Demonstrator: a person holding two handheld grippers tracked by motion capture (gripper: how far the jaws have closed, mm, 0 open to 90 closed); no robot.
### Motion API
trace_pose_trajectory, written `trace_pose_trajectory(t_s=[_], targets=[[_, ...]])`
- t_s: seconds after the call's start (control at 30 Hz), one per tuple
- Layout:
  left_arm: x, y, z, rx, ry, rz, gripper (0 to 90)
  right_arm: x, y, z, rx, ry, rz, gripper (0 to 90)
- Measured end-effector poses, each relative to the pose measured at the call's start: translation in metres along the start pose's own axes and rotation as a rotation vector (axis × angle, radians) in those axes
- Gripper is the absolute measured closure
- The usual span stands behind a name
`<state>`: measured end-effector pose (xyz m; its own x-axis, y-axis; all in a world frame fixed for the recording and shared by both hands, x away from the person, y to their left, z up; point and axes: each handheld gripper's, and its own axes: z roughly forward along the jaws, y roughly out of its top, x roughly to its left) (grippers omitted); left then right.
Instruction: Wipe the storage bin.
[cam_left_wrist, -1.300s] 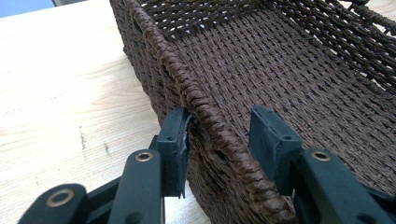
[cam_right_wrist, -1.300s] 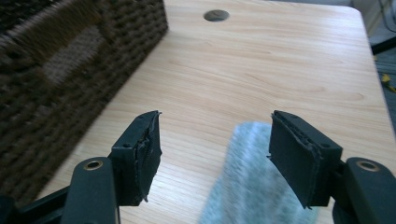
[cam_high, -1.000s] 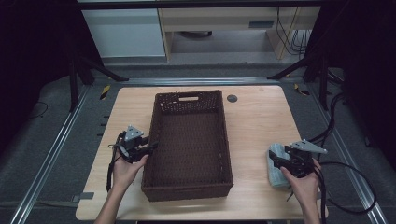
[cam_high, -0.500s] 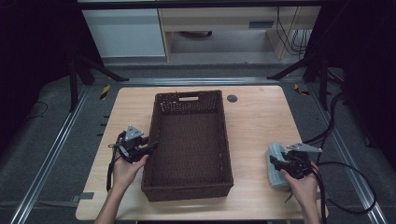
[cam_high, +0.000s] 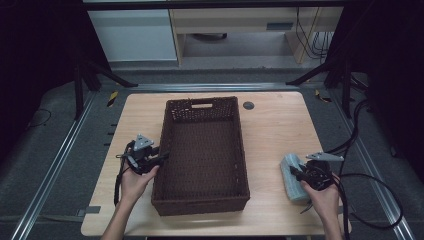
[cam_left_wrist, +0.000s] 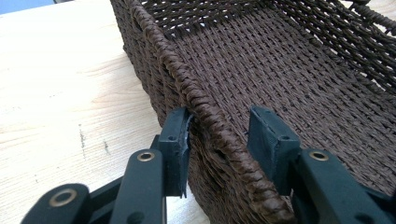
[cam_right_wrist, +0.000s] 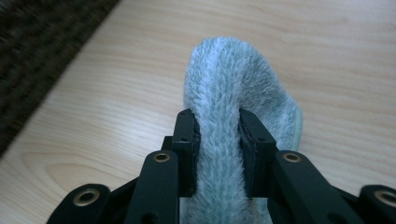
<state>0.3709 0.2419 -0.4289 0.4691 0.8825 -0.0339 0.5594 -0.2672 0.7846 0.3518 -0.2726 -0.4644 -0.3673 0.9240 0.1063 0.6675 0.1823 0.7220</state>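
We see a dark brown woven basket (cam_high: 202, 155) with a braided rim, standing on a pale wood-grain table (cam_high: 280, 120). The fluffy towel (cam_right_wrist: 224, 140) is a light grey-green with a smoother paler hem. Both grippers have black jaws, and a small dark round disc (cam_high: 248, 105) marks the tabletop.
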Motion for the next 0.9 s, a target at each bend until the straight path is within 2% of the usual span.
trace_pose_trajectory(t_s=[0.23,0.4,0.6,0.9], targets=[[0.0,0.0,0.0,-0.002,-0.011,-0.011,60.1,0.01,0.014,-0.008,-0.091,0.063,-0.005,71.9],[-0.001,0.002,0.002,-0.001,-0.01,-0.013,61.9,0.016,0.026,-0.011,-0.127,0.078,-0.017,71.9],[-0.007,0.004,0.004,0.003,-0.007,0.003,63.3,0.019,0.041,-0.01,-0.177,0.095,0.001,72.1],[-0.018,0.005,0.005,0.009,-0.004,0.022,64.0,0.027,0.059,-0.004,-0.201,0.113,-0.004,72.4]])
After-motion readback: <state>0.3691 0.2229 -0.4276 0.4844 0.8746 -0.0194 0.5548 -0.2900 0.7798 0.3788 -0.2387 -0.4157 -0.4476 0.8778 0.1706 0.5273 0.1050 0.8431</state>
